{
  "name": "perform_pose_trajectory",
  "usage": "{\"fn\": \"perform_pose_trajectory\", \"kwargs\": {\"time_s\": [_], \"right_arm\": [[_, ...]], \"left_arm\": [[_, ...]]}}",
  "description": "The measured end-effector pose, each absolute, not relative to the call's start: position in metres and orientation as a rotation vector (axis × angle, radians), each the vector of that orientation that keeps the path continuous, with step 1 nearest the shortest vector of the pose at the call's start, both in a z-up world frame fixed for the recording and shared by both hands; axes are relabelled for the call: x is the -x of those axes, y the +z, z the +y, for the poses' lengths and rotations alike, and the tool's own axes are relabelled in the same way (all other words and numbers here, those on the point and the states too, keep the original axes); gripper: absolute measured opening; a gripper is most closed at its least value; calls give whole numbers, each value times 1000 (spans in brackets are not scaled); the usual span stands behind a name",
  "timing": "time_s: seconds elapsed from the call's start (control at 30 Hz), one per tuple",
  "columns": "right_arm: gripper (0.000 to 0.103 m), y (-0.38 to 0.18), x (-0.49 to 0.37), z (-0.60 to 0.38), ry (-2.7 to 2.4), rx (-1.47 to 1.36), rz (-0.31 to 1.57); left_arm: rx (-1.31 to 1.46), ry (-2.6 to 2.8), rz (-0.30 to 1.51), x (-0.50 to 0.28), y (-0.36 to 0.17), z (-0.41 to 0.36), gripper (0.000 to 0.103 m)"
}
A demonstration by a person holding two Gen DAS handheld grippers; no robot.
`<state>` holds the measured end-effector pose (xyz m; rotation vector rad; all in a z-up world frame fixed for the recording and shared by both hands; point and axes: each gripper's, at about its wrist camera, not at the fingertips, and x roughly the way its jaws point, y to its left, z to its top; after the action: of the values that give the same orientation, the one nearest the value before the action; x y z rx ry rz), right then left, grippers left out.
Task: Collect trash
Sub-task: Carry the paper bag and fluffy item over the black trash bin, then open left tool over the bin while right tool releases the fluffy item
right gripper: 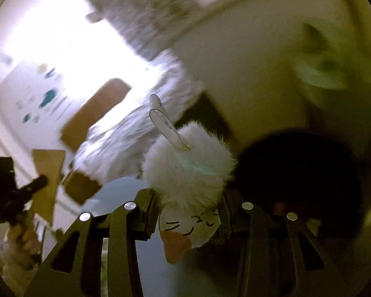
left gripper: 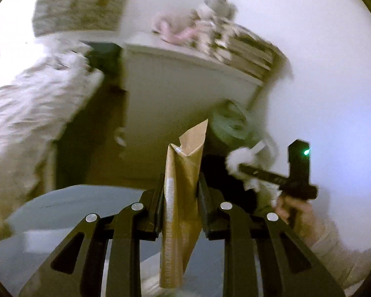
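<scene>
Both views are motion-blurred, so we read the room only roughly. We make out one bed with a pale rumpled cover at the left, cut off by the frame edge. One white cabinet stands behind; the pile on top is smeared, pinkish and striped, and we cannot count or name its items. One bin with a greenish liner sits just right of the cabinet, partly hidden by the carton. In the right wrist view a large dark shape fills the lower right; we cannot tell what it is.

We count two pieces of trash, one per tool.

The left hand-held gripper is clamped narrow on one brown carton, upright between the pads, its torn top pointing at the bin. White print runs down its side, too blurred to read; its lower end is cut off.

The right hand-held gripper is closed on one white fluffy item with a clear loop at the top and a drawn face on its lower part, half hidden by the pads. In the left view it hangs near the bin, with one hand partly visible.
</scene>
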<state>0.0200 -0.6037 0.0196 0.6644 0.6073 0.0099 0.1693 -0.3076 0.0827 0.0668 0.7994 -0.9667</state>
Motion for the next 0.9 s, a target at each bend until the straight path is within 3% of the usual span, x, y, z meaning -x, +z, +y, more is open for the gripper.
{"fn": "perform_pose_trajectory", "kwargs": {"time_s": [0.37, 0.83, 0.9], "right_arm": [[41, -36, -24, -660, -154, -763, 681], [41, -63, -19, -679, -200, -782, 759], [45, -60, -18, -677, -208, -769, 766]], "left_arm": [[-99, -1053, 1065, -177, -9, -489, 25], [-92, -985, 1221, -191, -70, -532, 25], [-91, -971, 1226, -192, -72, -532, 27]]}}
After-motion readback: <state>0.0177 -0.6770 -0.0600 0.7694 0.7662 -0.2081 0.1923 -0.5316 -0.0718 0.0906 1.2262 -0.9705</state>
